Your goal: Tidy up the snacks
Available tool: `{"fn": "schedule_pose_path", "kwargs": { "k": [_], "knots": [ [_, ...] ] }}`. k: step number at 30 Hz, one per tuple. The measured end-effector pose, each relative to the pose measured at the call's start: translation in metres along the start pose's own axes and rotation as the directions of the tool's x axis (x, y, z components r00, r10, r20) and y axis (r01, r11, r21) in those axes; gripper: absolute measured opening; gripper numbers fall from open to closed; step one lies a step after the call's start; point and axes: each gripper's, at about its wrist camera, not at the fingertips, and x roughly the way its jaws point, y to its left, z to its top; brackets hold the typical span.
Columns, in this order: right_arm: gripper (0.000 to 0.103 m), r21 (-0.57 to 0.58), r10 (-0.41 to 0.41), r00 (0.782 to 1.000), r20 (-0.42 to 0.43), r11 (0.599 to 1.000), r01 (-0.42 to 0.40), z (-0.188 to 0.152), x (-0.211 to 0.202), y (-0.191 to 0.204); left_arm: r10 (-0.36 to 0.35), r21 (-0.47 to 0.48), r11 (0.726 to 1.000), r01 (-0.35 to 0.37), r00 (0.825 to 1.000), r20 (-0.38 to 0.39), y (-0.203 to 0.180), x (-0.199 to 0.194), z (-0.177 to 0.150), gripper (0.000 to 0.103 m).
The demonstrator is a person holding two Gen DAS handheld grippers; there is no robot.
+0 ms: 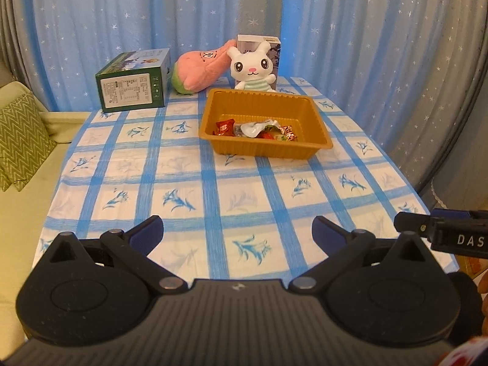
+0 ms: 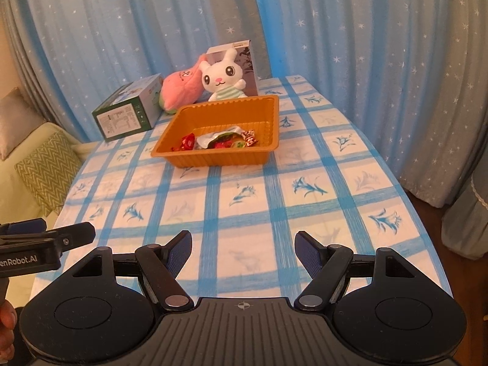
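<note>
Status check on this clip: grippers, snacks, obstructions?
Left gripper open, empty; right gripper open, empty. Snacks in orange tray. No loose snacks visible on tablecloth; path clear.

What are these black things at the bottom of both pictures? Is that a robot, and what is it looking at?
No robot here: a person holds a pair of hand-operated tongs in each hand, and each carries a wide-angle camera looking forward along its two fingers. One picture comes from the left tongs, the other from the right tongs. Each also catches the other at its edge. Both stand open and hold nothing, hovering over the near end of a table with a blue checked cloth.

Further back sits an orange tray with wrapped snacks lying in it. Behind it are a white bunny toy in front of a box, a pink plush, and a green box to the left. Starry blue curtains hang behind.
</note>
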Motion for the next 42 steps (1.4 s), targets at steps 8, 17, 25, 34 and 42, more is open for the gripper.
{"fn": "schedule_pose_path", "kwargs": {
  "k": [8,17,25,34,42],
  "knots": [
    [0.074,-0.004,0.021,1.0,-0.003,1.0,-0.021,-0.011,-0.017,0.009,0.012,-0.006,1.0,-0.012,1.0,0.004,0.003,-0.019,-0.015,0.103],
    [0.074,-0.031,0.017,1.0,0.005,0.999,-0.017,-0.017,-0.026,0.017,0.005,-0.015,1.0,-0.005,1.0,0.013,0.005,-0.031,-0.018,0.103],
    [0.074,-0.024,0.018,1.0,-0.003,1.0,-0.018,-0.017,-0.026,0.015,0.019,-0.024,1.0,-0.018,1.0,0.008,0.006,-0.033,-0.02,0.103],
    [0.074,-0.026,0.024,1.0,-0.007,0.999,-0.024,-0.017,-0.024,0.016,0.014,-0.022,1.0,-0.014,1.0,0.001,0.003,-0.03,-0.02,0.103],
    [0.074,-0.023,0.023,1.0,-0.008,0.999,-0.023,-0.017,-0.024,0.016,0.013,-0.024,1.0,-0.013,1.0,-0.005,0.001,-0.027,-0.023,0.103]
  ]
}}
